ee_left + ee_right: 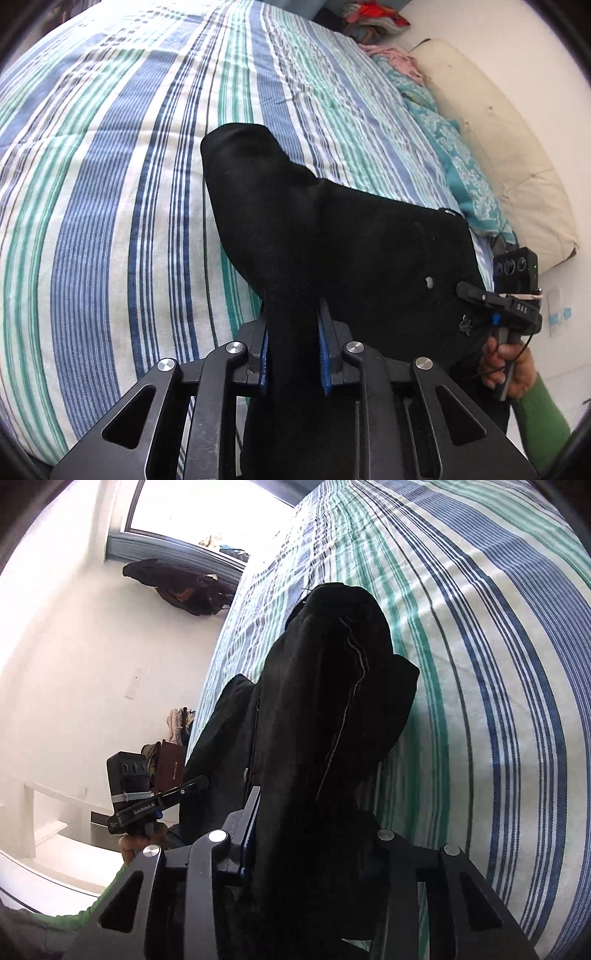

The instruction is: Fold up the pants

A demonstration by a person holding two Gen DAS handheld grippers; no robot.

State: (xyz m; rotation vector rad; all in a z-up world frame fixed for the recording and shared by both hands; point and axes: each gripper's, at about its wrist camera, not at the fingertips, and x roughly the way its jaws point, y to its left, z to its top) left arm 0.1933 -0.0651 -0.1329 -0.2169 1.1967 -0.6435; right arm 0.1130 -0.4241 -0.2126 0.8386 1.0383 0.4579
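Hiding right jaws, apparently: black pants (325, 709)

My left hand-held gripper (291, 354) was matte black, with blue pads (324, 360) lining its fingers and round silver screws on the linkage. My right hand-held gripper (463, 290) carried white lettering, a thin black cable and a boxy three-lens camera. I wore green sleeves (541, 410).

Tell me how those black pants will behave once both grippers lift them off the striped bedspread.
The black pants will probably droop: the cloth already bunches between the left gripper fingers. They look soft, not stiff, so the free leg end should trail over the bedspread. The right gripper holds a thick wad, which may slip.
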